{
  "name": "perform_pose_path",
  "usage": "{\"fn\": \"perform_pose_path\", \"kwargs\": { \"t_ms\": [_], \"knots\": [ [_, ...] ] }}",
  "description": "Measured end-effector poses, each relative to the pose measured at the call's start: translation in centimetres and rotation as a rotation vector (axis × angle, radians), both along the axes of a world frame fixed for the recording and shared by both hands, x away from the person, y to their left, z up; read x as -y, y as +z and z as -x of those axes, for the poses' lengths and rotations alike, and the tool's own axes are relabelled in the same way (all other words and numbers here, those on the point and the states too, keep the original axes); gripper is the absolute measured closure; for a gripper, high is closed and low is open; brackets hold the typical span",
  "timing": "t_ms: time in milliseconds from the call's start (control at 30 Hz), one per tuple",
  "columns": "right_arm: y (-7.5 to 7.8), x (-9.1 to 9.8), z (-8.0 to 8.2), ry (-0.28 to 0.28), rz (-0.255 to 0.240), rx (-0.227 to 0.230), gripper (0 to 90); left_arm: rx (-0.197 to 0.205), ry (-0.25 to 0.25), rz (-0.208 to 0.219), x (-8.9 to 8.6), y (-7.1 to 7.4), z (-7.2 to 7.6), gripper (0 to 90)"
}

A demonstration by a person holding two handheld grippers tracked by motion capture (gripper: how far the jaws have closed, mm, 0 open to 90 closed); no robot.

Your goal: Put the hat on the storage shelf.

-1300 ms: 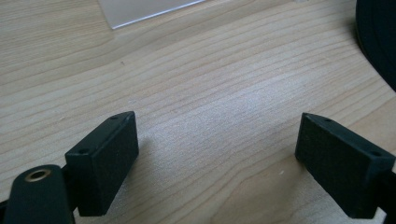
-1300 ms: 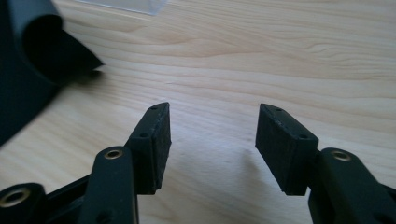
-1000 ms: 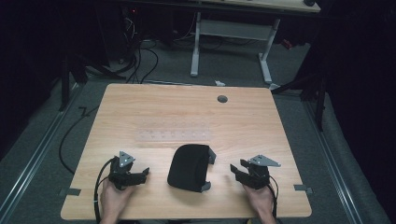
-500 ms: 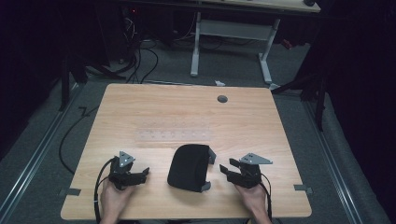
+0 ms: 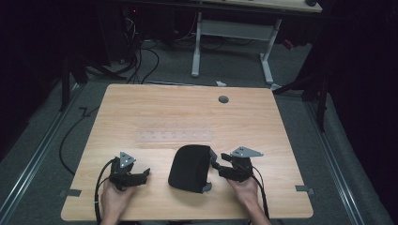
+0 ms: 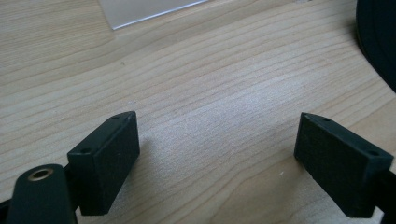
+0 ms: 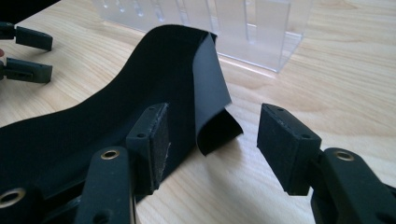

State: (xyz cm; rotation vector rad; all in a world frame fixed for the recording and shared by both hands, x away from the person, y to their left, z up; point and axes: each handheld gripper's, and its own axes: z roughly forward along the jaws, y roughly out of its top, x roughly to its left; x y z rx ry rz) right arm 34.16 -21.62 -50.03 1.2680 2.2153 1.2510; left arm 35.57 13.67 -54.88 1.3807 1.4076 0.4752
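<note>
Black pouch (image 5: 189,168) edge sits between right gripper (image 7: 210,144) open fingers (image 7: 287,144)

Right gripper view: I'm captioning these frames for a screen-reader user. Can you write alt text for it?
A black sheet with a curled-up corner lies on a wooden table, and the right gripper has its open jaws on either side of that corner. Behind it stands a clear plastic rack; the left gripper shows at the far left.
</note>
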Motion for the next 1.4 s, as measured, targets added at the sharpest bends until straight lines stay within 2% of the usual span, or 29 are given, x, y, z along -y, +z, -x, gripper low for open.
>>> {"fn": "perform_pose_path", "kwargs": {
  "t_ms": [133,400,667,933,1033,1100,1133,1267,1400],
  "knots": [
    [0.1,-0.7,-0.9,0.01,-0.003,-0.015,42.6,0.0,-0.001,0.0,0.0,0.0,0.0,14.9],
    [0.2,-1.5,-2.1,0.026,-0.006,-0.016,44.1,0.005,-0.009,0.006,0.0,0.0,0.1,16.9],
    [-0.2,-2.2,-3.3,0.038,-0.012,-0.047,44.1,0.008,-0.015,0.002,0.0,0.0,0.1,17.8],
    [-1.1,-2.9,-4.1,0.071,-0.04,-0.097,45.4,0.009,-0.022,-0.001,0.0,0.0,0.2,18.7],
    [-1.2,-2.9,-4.2,0.088,-0.053,-0.109,48.7,0.01,-0.022,0.0,0.1,0.0,0.2,18.7],
    [-1.2,-2.7,-4.3,0.099,-0.062,-0.124,54.7,0.01,-0.022,0.0,0.1,0.0,0.2,18.6],
    [-1.2,-2.7,-4.3,0.099,-0.062,-0.124,54.7,0.009,-0.022,-0.001,0.1,0.0,0.2,18.6],
    [-1.1,-2.4,-4.2,0.124,-0.058,-0.125,65.6,0.01,-0.021,0.0,0.1,0.0,0.2,18.6],
    [-0.9,-2.3,-4.0,0.142,-0.061,-0.121,71.6,0.009,-0.021,0.0,0.1,0.0,0.2,18.6]
  ]
}}
